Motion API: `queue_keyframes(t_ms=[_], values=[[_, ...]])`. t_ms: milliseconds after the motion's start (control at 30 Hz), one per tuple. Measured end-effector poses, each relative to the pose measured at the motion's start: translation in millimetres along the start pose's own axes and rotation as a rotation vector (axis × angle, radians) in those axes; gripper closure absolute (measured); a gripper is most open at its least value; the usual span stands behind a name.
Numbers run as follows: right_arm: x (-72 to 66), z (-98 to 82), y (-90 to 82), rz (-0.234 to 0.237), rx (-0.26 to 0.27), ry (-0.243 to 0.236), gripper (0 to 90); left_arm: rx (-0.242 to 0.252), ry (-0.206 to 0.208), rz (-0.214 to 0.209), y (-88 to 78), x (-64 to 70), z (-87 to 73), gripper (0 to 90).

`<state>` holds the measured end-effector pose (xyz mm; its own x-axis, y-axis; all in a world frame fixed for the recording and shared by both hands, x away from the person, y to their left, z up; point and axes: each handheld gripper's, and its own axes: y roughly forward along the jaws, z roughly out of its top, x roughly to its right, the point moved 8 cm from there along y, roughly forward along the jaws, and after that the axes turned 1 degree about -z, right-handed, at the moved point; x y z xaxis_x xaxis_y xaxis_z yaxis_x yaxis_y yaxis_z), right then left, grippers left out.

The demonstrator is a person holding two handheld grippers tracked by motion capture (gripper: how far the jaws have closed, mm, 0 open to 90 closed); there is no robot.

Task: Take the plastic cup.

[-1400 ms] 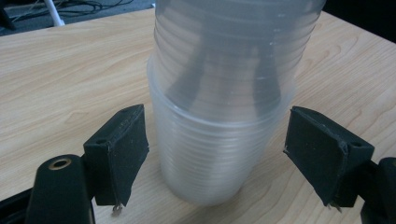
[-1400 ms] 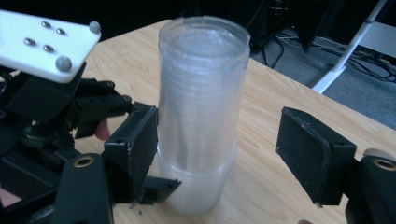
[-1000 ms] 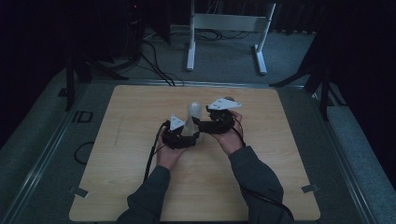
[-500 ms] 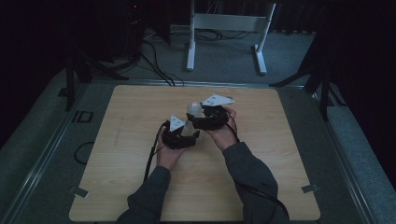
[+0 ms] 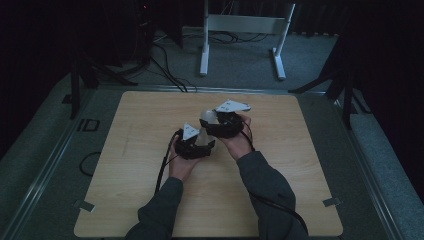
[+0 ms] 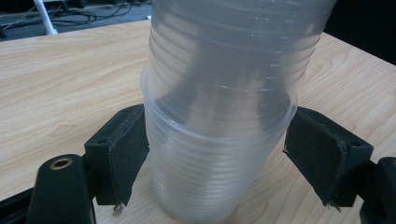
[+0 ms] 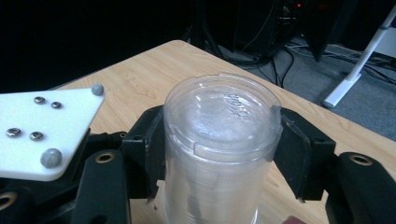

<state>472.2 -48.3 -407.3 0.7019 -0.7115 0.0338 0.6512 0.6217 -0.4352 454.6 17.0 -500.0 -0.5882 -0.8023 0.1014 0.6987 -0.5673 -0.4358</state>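
The workpiece is a stack of clear plastic cups (image 5: 204,131), nested upside down and standing on the wooden tabletop (image 5: 125,150) between the person's two hands, near the middle of the board. In the left gripper view the lower part of the stack (image 6: 219,154) sits between the jaws of the left tool (image 6: 233,161); the pad on the left side of that view rests against the wall while the other pad stands slightly clear, so this tool is released around the stack, its jaws having just been opening. In the right gripper view the right tool (image 7: 217,149) is clenched on the top cup (image 7: 222,126), both pads pressing just under its closed base, its jaws having just been closing. Expect the cups to be very light, thin-walled and flexible: the ribbed wall should give some friction, but the smooth plastic will likely slip and dent or crack under hard pressure. Nested cups tend to cling, so several may lift together. The best hold is probably on the ribbed band near the rim or base, where the wall is stiffest, with the lower stack steadied low down.
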Motion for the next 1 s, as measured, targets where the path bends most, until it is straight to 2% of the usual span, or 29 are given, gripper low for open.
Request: queue_keyframes(t_ms=[333,1000], values=[[-0.3,3.9,-2.9,0.007,0.007,0.003,38.9,0.007,0.01,0.013,0.2,-0.4,2.6,21.6],[-1.4,30.8,-18.5,0.009,0.063,0.002,40.0,0.006,0.013,0.01,-6.1,2.6,3.6,21.1]])
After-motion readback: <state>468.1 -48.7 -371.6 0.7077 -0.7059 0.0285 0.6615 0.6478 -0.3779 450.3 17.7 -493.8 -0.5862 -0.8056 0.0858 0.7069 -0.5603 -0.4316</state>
